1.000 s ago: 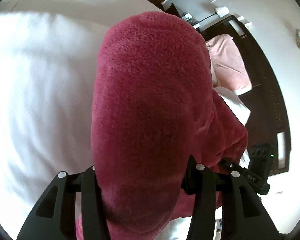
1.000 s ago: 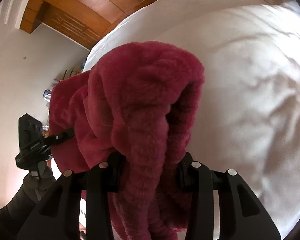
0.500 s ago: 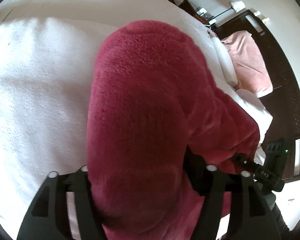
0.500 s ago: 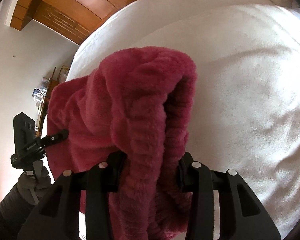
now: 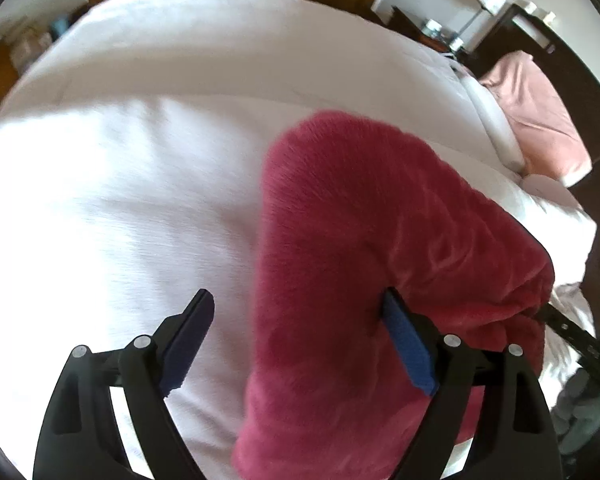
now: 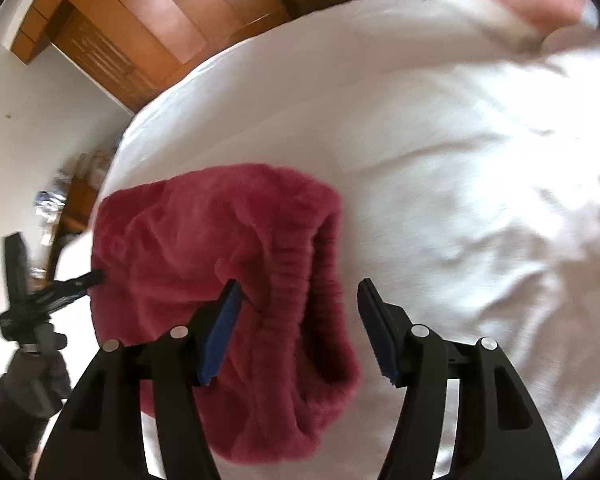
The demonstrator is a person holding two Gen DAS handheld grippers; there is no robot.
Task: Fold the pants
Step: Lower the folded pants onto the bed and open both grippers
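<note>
The dark red fleece pants point(image 5: 360, 240) lie in a folded bundle on the white bed cover point(image 5: 140, 160). My left gripper point(image 5: 296, 300) hangs above their near end with its jaws opening. The cloth brushes the right pad, and the left pad stands clear over bare cover. In the right wrist view the ribbed waistband end of the pants point(image 6: 204, 240) lies under my right gripper point(image 6: 300, 286). Its jaws are also opening, with the waistband between them and not pinched. My left gripper point(image 6: 60, 288) shows at the left edge, and a finger of my right gripper point(image 5: 572, 332) at the pants' far corner.
The white bed cover point(image 6: 460, 160) spreads wide beyond the pants. A pink pillow point(image 5: 540, 108) lies by the dark headboard, next to a nightstand point(image 5: 440, 28) with small items. A wooden wardrobe point(image 6: 140, 28) stands behind the bed. A gloved hand point(image 6: 32, 372) holds the left gripper.
Both grippers were shut on the pants and have opened wide and let go. The pants have dropped onto the bed cover, and both cameras have pulled back from them.
</note>
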